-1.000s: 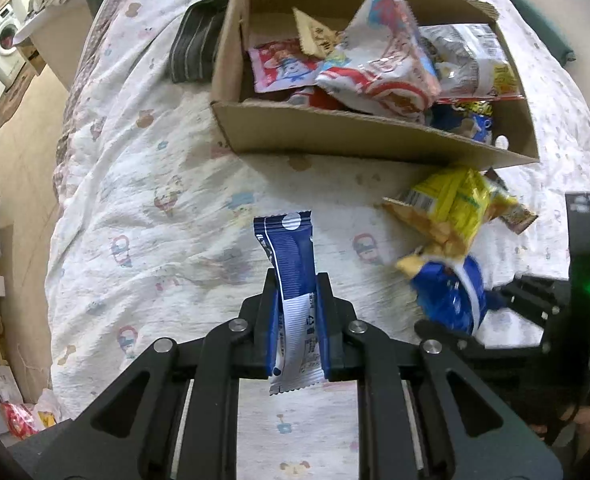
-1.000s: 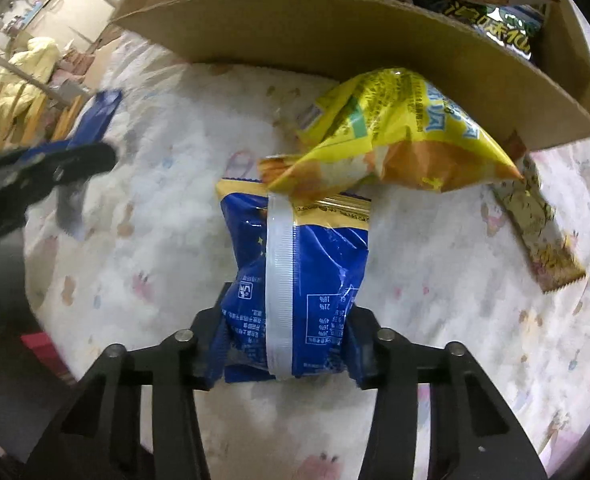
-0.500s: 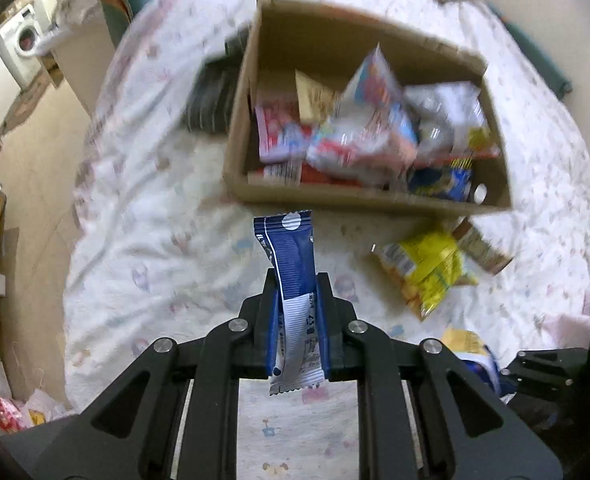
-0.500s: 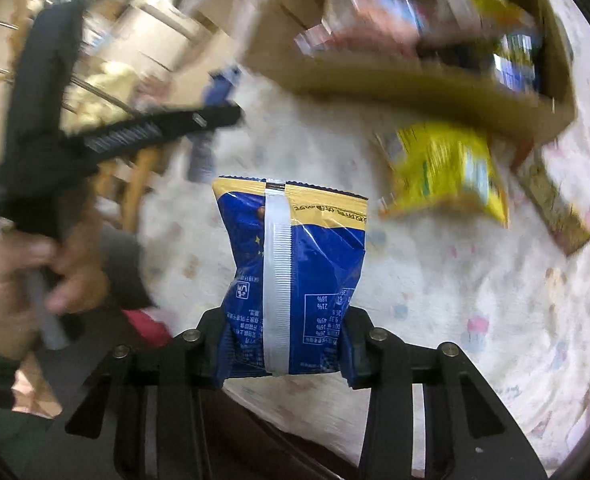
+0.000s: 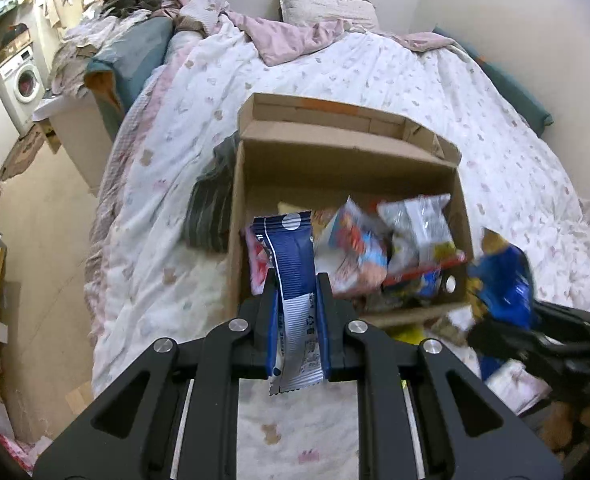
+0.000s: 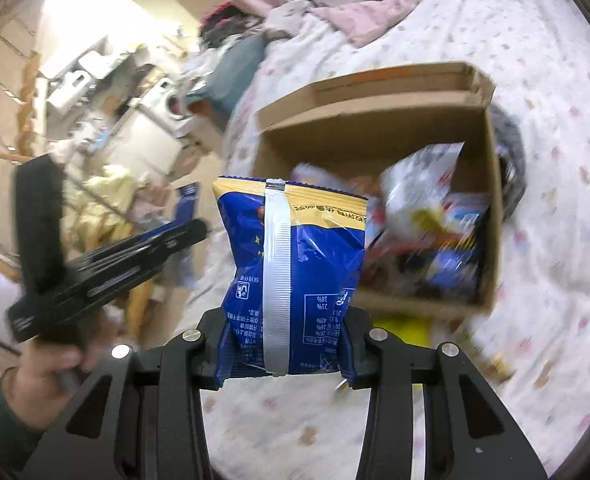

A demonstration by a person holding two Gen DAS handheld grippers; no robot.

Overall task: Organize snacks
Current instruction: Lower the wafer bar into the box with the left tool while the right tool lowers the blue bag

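The left hand-held gripper (image 5: 297, 312) is pinching a slim, light blue-and-white foil wrapper (image 5: 293, 280) near its crimped lower end, the right hand-held gripper (image 6: 283, 344) is squeezing a puffy, likely crushable blue-and-gold crisp bag (image 6: 291, 276) low across its sides, and ahead of both is lying the open brown cardboard box (image 5: 239, 216).

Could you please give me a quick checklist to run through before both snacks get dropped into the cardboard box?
1. Left claw shut on the slim blue packet: ok.
2. Right claw shut on the blue chip bag: ok.
3. Cardboard box open on top: ok.
4. Room in the box's far half: ok.
5. Claws directly over the opening: cannot tell.
6. Yellow bag outside the box, still unpacked: not ok.
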